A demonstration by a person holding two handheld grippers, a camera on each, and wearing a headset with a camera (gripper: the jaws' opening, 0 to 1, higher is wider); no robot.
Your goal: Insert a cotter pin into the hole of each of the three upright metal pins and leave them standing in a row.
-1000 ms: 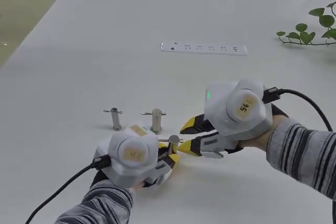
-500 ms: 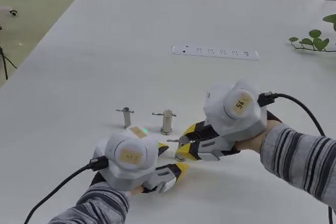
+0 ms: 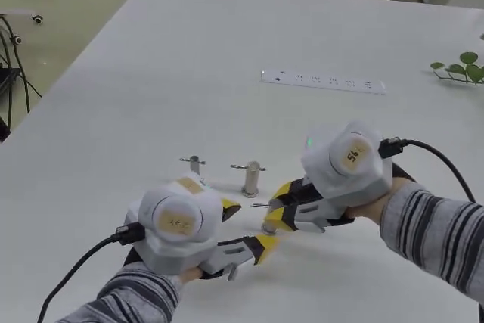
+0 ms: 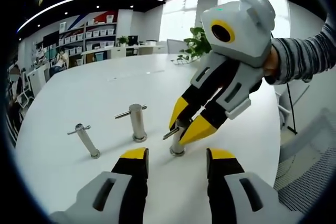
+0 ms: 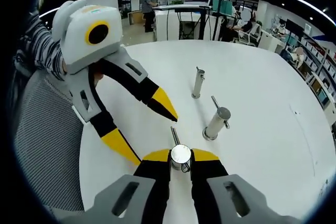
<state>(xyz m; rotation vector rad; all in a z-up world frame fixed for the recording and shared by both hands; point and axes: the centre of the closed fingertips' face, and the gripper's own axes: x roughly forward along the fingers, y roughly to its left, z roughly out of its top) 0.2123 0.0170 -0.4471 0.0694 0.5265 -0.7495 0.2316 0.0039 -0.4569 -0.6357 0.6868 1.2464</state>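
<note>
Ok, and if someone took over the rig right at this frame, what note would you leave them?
The left gripper is open and empty, pointed at the third pin.
The right gripper is shut on the top of the third pin, which stands on the table.
Its cotter pin sits through the hole. The middle pin and far pin stand upright, likewise pinned.
Done: all three appear pinned.
Left: release the third pin and check the row.
</note>
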